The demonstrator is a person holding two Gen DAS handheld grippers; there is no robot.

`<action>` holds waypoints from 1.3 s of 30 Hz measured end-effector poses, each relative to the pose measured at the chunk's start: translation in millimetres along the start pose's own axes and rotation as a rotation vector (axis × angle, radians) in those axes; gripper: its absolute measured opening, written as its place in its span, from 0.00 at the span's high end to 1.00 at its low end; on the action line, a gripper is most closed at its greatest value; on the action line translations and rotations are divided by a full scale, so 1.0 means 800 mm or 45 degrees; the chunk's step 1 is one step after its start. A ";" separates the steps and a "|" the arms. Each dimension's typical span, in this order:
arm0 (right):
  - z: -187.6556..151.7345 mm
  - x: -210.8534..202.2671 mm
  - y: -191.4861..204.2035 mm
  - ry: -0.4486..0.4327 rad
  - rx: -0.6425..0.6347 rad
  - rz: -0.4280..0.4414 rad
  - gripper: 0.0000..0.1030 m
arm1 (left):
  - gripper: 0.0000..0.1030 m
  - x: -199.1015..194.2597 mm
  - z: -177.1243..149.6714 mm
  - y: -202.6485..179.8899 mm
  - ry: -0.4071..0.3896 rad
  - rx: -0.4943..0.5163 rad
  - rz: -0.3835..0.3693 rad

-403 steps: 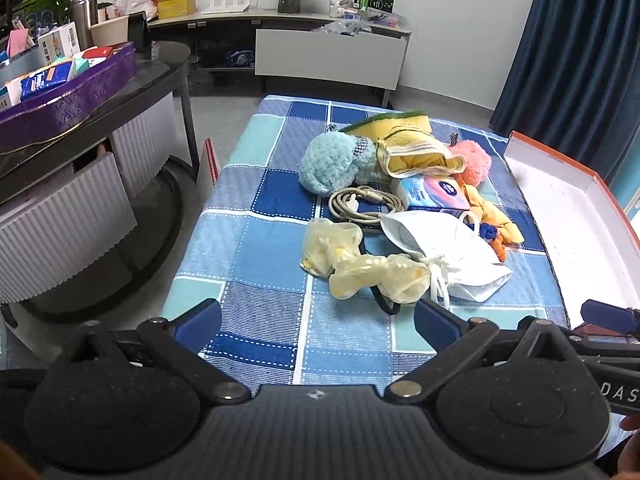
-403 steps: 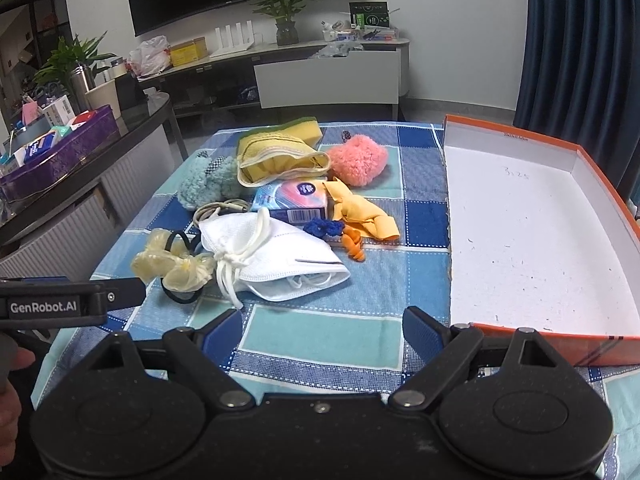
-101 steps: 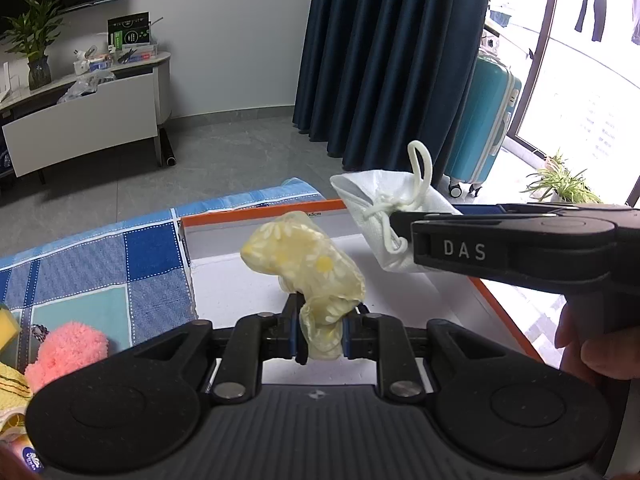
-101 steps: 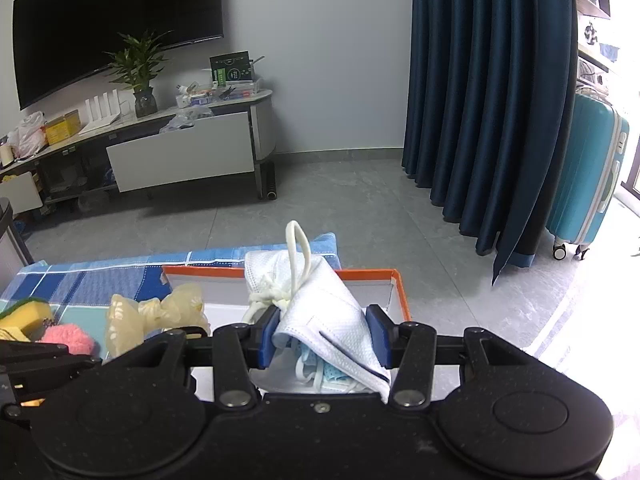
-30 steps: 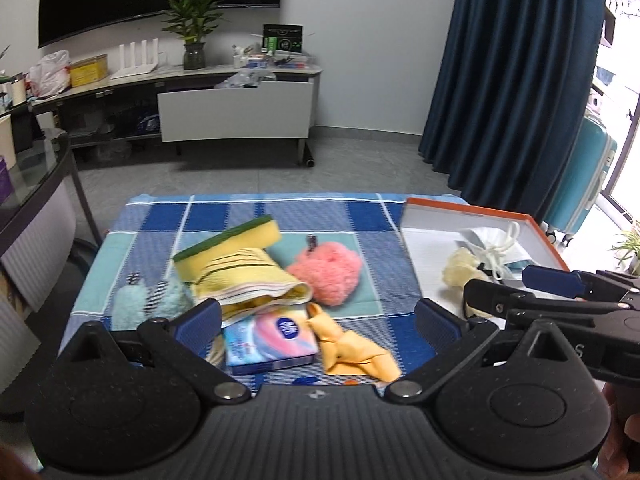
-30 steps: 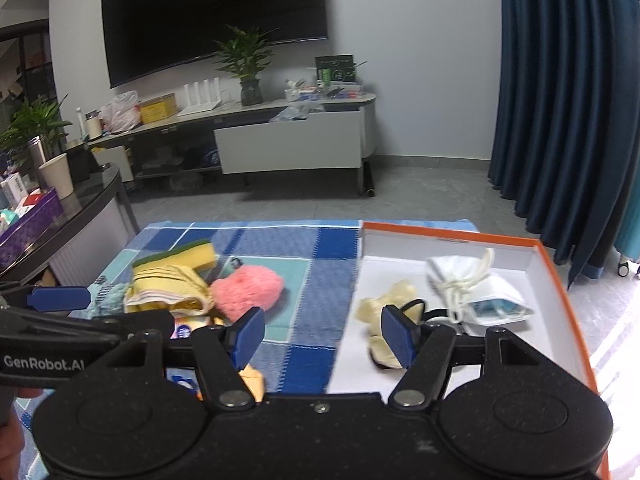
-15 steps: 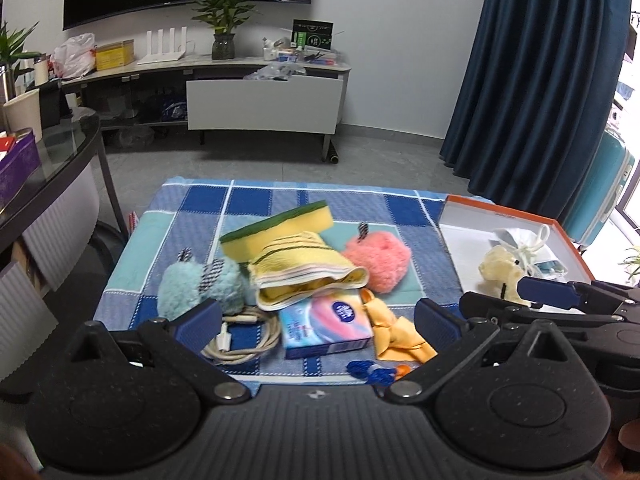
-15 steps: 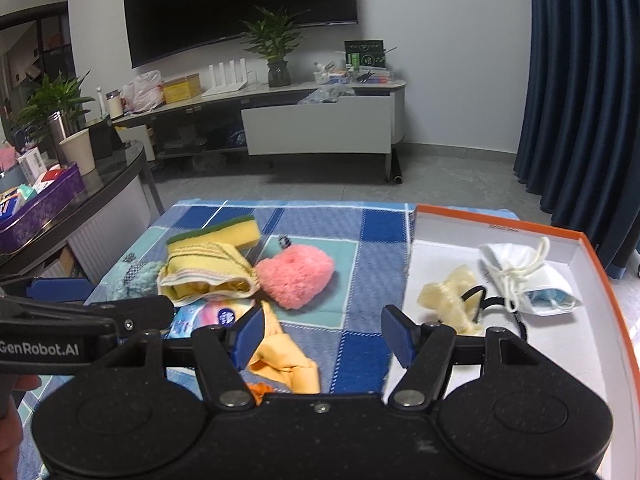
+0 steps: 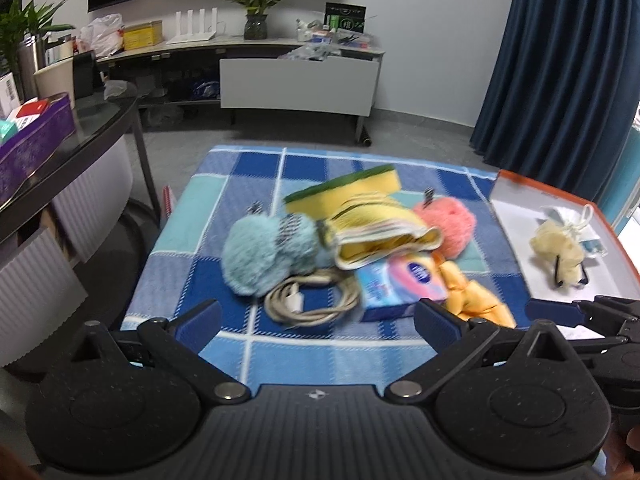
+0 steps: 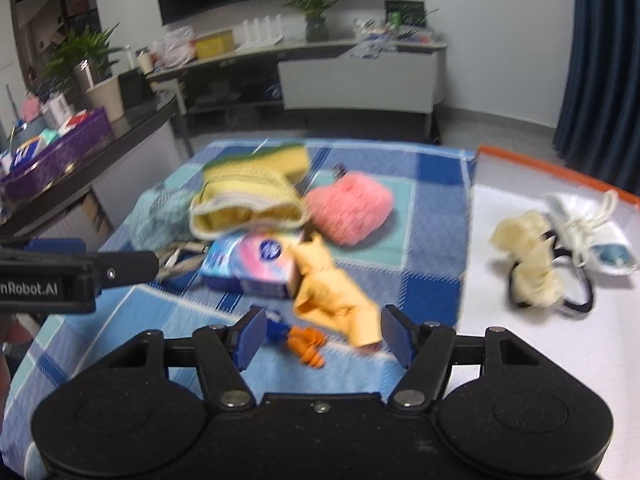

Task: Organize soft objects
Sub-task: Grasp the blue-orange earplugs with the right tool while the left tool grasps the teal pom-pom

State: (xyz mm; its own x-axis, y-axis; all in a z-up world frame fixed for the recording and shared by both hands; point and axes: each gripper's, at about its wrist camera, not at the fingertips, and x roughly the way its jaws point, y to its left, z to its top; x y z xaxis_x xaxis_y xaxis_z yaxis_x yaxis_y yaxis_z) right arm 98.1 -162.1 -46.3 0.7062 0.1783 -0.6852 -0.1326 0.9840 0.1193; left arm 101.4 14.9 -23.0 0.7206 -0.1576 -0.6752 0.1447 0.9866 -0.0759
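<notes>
Both tools are spread, empty. The yellow cloth (image 10: 334, 292) lies just ahead of the right tool (image 10: 320, 342), long axis slanting toward the orange box (image 10: 552, 160); the right hand is nearer.

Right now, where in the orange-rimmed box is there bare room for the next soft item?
The box is bare along its near half, below the yellow scrunchie and white mask bundle. The checked cloth left of it is crowded.
</notes>
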 end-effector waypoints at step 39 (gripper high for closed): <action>0.010 0.001 0.007 -0.099 -0.053 0.087 0.87 | 0.00 0.065 0.032 0.049 -0.072 -0.021 -0.017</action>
State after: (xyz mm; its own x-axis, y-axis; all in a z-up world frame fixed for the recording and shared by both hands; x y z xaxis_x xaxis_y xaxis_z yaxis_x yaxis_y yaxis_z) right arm 103.7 -156.1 -40.5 0.7462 0.2465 -0.6184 -0.2100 0.9687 0.1326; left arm 161.8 44.4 -42.2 0.7561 -0.1722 -0.6314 0.1434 0.9849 -0.0969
